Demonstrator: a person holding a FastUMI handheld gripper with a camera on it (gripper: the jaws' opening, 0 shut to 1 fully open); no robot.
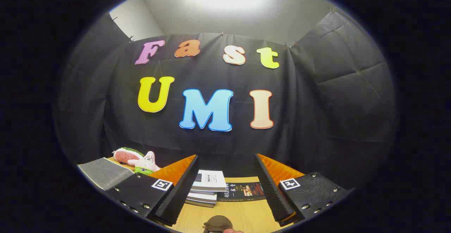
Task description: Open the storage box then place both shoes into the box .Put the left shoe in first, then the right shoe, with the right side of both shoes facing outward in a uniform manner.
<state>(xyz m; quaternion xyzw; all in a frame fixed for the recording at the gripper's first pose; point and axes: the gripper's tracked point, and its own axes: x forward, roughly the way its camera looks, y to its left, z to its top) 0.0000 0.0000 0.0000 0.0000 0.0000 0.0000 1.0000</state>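
My gripper [226, 159] is held high and level over a wooden table [246, 215], open, with nothing between its fingers. Close under the gripper, between the finger bases, a rounded brown thing [217, 222] pokes up; it may be a shoe's toe, but I cannot tell. A grey fabric-covered flat surface [104, 173], possibly the storage box, lies to the left of the left finger. Most of it is hidden behind the gripper body.
A stack of books [208, 187] with a white cover on top lies on the table between the fingers, beside a flat dark booklet [243, 190]. A pink and green plush toy [137, 159] rests at the far left by the black cloth wall.
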